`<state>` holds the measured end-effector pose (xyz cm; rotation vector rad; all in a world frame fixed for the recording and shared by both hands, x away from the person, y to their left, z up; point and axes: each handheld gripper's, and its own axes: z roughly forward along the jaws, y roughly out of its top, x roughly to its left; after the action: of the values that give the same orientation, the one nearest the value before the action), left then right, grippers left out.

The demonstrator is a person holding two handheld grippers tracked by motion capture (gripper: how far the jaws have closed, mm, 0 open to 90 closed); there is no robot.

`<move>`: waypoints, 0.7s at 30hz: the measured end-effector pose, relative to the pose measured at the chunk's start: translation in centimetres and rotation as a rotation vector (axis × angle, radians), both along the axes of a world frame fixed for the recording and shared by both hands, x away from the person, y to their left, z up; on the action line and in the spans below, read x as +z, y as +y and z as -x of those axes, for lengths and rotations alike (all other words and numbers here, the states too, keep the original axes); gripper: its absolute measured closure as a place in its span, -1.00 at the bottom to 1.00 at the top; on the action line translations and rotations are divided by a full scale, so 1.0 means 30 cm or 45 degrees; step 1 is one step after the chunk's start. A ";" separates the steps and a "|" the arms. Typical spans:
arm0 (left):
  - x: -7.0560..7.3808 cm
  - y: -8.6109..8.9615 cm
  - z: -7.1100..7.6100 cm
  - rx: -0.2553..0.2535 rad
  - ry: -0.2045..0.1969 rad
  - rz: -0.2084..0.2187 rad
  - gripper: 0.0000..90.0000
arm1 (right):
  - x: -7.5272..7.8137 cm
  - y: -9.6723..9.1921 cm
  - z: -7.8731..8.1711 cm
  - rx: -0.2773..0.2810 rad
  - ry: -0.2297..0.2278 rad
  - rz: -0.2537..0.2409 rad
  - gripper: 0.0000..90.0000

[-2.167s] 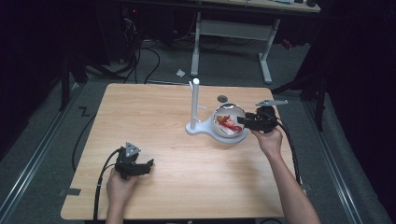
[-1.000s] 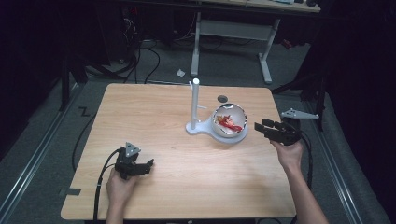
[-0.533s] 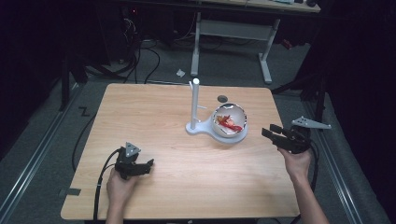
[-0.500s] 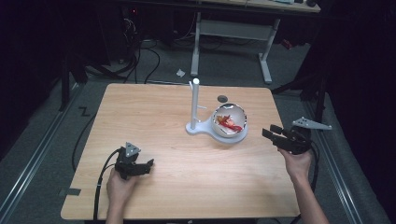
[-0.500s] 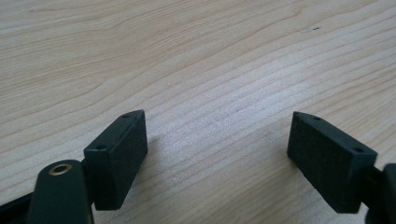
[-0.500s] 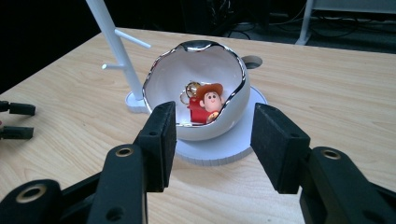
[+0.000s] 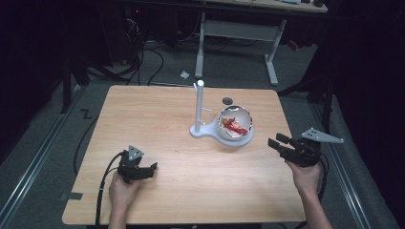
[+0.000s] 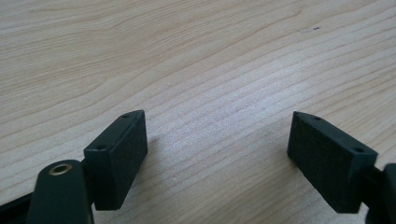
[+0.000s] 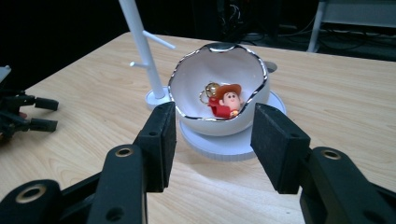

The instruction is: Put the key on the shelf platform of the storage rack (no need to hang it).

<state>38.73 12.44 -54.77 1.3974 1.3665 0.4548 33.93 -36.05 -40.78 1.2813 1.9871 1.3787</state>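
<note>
A wooden table (image 7: 157,119) carries everything in the scene. Toward its far right part stands a white stand (image 7: 198,107), a thin upright post with short pegs on a flat round base. Just beside the post, on the same white base, sits a white bowl (image 7: 234,125) shaped like a cracked eggshell with a shiny jagged rim. Inside the bowl lies a small toy figure (image 9: 225,103) in red with a brown hat, a gold ring fixed by its head; it rests against the bowl's inner wall.

The right gripper (image 7: 275,142) is held at the table's right edge, well apart from the bowl and pointing toward it. In the right gripper view its jaws stand apart with nothing between them, and the bowl shows beyond the gap.

The left gripper (image 7: 152,168) rests low over the near left part of the table. In the left gripper view its jaws are wide apart over bare wood.
</note>
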 end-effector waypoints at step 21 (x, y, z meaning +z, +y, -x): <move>0.000 0.000 0.000 0.000 0.000 -0.001 -0.55 | -0.068 0.084 0.020 0.080 0.028 -0.001 0.12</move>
<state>38.73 12.44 -54.77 1.3979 1.3661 0.4549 33.33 -33.53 -42.80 1.2490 2.0581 1.3999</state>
